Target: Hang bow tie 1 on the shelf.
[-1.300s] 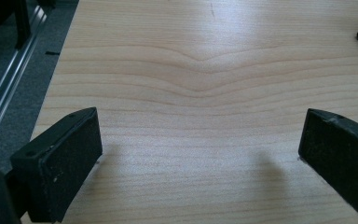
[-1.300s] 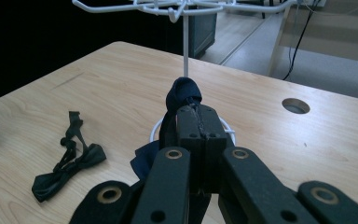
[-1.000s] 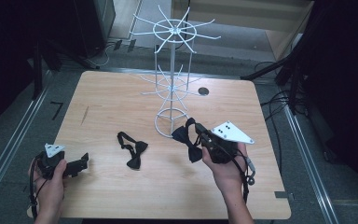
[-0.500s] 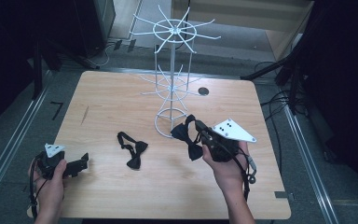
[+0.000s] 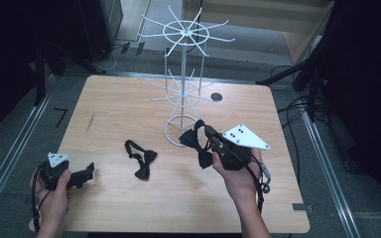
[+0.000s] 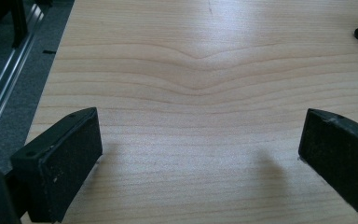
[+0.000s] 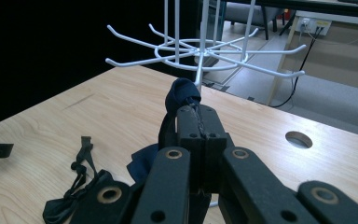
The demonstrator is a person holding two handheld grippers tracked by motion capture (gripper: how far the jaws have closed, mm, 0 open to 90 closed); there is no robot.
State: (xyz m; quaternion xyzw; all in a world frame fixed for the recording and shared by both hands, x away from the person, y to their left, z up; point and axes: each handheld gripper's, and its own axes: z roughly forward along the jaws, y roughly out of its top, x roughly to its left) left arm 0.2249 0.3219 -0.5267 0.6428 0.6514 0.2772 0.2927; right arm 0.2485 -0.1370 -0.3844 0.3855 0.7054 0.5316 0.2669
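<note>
A black bow tie (image 5: pixel 197 144) hangs from my right gripper (image 5: pixel 206 132), which is held just right of the base ring of the white wire rack (image 5: pixel 184 74). In the right gripper view the jaws are shut on the tie's band (image 7: pixel 182 92), with the rack's lower hooks (image 7: pixel 200 53) right behind it. A second black bow tie (image 5: pixel 141 158) lies flat on the table, left of the rack base. My left gripper (image 5: pixel 83 174) rests low near the front left corner. Its jaws stand wide apart over bare wood (image 6: pixel 200 135).
The wooden table (image 5: pixel 119 109) has a round cable hole (image 5: pixel 217 97) at the back right. The rack's hooks spread out at two heights. A metal rail (image 5: pixel 10 158) runs along the floor at the table's left side.
My right gripper has lifted the bow tie slightly and edged it toward the rack. The left gripper has barely moved.
</note>
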